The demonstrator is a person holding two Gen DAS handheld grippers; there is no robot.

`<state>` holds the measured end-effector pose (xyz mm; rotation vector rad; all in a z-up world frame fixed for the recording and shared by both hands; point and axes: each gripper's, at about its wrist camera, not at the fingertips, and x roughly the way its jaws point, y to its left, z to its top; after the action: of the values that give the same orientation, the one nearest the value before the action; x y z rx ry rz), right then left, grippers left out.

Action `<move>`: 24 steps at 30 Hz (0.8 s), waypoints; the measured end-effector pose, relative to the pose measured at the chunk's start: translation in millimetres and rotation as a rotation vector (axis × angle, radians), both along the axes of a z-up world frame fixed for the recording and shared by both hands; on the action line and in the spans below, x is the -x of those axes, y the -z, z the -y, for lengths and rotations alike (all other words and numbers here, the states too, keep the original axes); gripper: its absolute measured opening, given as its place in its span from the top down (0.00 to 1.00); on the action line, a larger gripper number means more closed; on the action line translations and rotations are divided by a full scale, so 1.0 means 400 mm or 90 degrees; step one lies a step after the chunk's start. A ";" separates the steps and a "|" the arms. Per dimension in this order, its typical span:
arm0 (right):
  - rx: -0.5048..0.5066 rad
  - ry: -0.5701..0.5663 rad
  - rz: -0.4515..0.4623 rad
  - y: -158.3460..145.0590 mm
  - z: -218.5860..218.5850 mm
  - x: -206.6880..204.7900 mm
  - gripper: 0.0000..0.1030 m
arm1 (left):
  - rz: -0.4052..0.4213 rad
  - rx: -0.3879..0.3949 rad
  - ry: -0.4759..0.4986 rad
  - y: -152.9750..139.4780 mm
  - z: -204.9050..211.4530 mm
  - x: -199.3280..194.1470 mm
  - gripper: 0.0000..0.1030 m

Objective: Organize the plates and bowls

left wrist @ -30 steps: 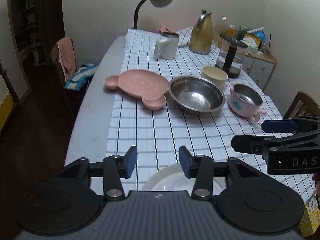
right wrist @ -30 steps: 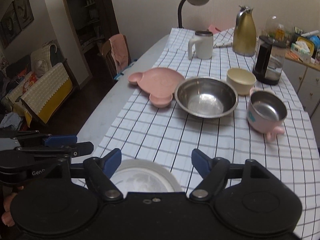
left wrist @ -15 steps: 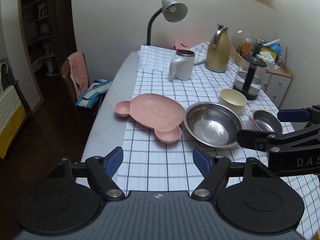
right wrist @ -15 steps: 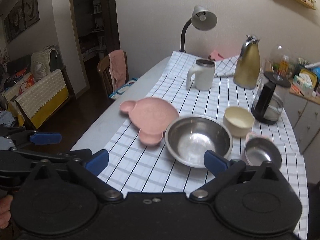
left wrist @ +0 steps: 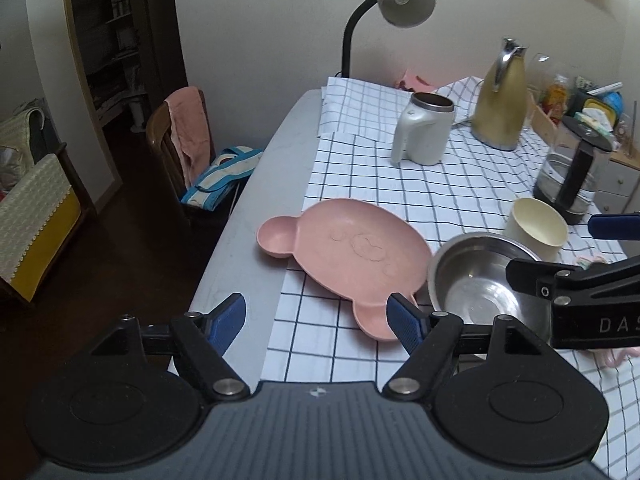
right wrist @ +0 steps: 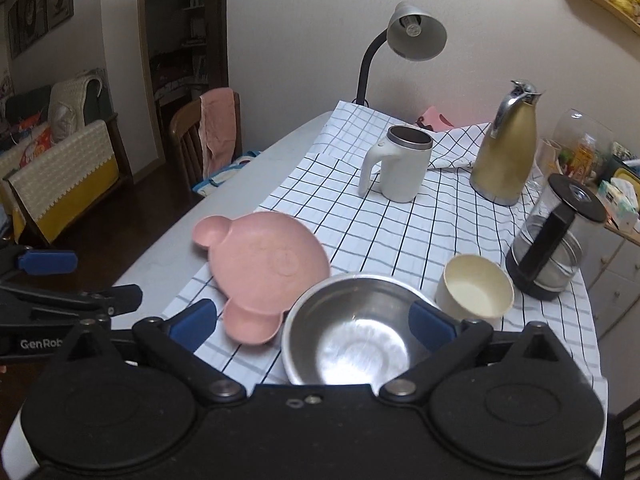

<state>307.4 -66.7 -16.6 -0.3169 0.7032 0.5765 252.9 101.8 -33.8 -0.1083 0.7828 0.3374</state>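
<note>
Item: dishes on the checked cloth (left wrist: 400,200), none stacked or nested in either view; sorting judged barely begun, all pieces left to gather. Pink plate (left wrist: 352,252), bear-shaped, lay at the cloth's left edge, one ear over onto the bare tabletop (left wrist: 248,240). Steel bowl (right wrist: 352,340) stood just right of it, its rim against or over the plate's near ear; which, could not be told. Cream bowl (right wrist: 474,290) stood just behind and right of the steel bowl, close to it. A scrap of pink ware (left wrist: 612,356) showed at the right edge under the other claw, too hidden to name. Mug (right wrist: 400,168), gold jug (right wrist: 506,152), glass kettle (right wrist: 556,240) and lamp (right wrist: 416,36) occupied the far end, not part of the sorting. Left claw (left wrist: 316,320): jaws apart and holding nothing, having just been opening, with nothing between them; it hung over the near left part of the cloth, the plate's near ear just beside its right finger and the plate body ahead. Right claw (right wrist: 312,322): jaws spread wide and holding nothing, also just opened further; the steel bowl sat in line between its fingers and below them, no pad seen touching the rim. Judged next: each claw to close on the piece before it, plate to the left, steel bowl to the right.
</note>
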 end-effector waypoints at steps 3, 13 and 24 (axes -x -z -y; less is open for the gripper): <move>0.014 -0.002 -0.010 0.017 -0.022 -0.068 0.00 | -0.019 0.008 -0.015 0.017 -0.022 -0.060 0.25; 0.050 -0.010 -0.068 0.103 -0.093 -0.270 0.01 | -0.064 0.019 -0.073 0.103 -0.085 -0.216 0.25; 0.088 -0.029 -0.119 0.212 -0.175 -0.411 0.08 | -0.123 0.058 -0.101 0.211 -0.132 -0.343 0.25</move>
<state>471.9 3.3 -101.3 -0.4109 0.9209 0.6067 390.1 154.5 -118.1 -0.2265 0.9841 0.4670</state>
